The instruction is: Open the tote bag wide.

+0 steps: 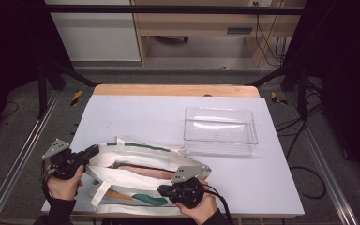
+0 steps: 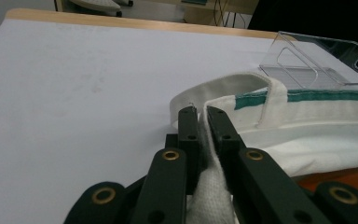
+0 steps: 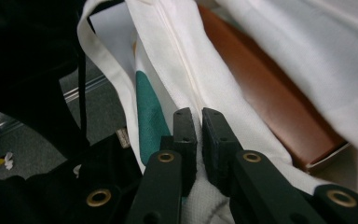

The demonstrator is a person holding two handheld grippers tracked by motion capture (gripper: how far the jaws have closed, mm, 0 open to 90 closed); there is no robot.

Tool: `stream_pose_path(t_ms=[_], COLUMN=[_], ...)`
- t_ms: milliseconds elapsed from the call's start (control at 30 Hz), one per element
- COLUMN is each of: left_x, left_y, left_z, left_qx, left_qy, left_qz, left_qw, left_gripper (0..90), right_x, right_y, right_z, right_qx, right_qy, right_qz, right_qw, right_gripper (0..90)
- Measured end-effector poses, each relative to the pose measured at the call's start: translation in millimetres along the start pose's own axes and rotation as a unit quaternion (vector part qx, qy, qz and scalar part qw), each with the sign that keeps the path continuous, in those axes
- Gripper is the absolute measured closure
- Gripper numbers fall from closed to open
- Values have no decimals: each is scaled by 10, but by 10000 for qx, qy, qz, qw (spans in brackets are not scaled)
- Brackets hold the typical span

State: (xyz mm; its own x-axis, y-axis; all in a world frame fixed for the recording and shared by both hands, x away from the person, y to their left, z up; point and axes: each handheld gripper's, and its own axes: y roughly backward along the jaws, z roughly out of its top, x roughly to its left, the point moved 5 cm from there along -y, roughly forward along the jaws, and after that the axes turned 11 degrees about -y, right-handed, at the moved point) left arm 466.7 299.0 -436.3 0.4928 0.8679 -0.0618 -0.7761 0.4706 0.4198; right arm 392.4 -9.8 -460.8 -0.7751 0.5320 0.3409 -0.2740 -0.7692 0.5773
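A white cloth tote bag (image 1: 136, 171) with green trim lies near the table's front edge, its mouth held apart. Inside it lies a brown box (image 1: 143, 169), also seen as the brown box (image 3: 279, 107) in the right gripper view. My left gripper (image 1: 93, 151) is shut on the bag's left rim; the white fabric (image 2: 209, 186) is pinched between its jaws. My right gripper (image 1: 165, 191) is shut on the bag's near rim, the white cloth (image 3: 198, 186) clamped between its jaws. A white handle strap (image 2: 223, 88) loops ahead of the left gripper.
A clear plastic bin (image 1: 220, 130) stands empty at the right middle of the white table cover (image 1: 140, 112). The table's wooden far edge (image 1: 176, 90) lies behind. Black frame posts flank the table, and cables lie on the floor at right.
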Motion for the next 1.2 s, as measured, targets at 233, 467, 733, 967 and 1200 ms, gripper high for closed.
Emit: stream_pose_path(t_ms=[233,467,733,967,1200], left_x=[-37,-28,38,-51,-89], left_y=[-40,-111,-245,-282,-258], left_z=[-7,53,-80,-137,-133], left_qx=[80,-80,412,873,891], left_qy=[-265,-491,-300,-768,-741], left_qz=[-91,-277,-613,-353,-333], left_qw=[9996,9984,9968,9926,9927], left_gripper=[734,445,619,795,864], right_x=[-93,-110,-75,-141,-172], right_y=[-181,-223,27,-57,-196], right_z=[-143,-161,59,35,-77], right_qx=[238,261,-258,-252,37], right_qy=[-88,-62,68,45,16], right_qz=[-114,-200,-306,-544,-587], right_qw=[9996,9994,9992,9982,9983], right_gripper=[843,801,639,576,583])
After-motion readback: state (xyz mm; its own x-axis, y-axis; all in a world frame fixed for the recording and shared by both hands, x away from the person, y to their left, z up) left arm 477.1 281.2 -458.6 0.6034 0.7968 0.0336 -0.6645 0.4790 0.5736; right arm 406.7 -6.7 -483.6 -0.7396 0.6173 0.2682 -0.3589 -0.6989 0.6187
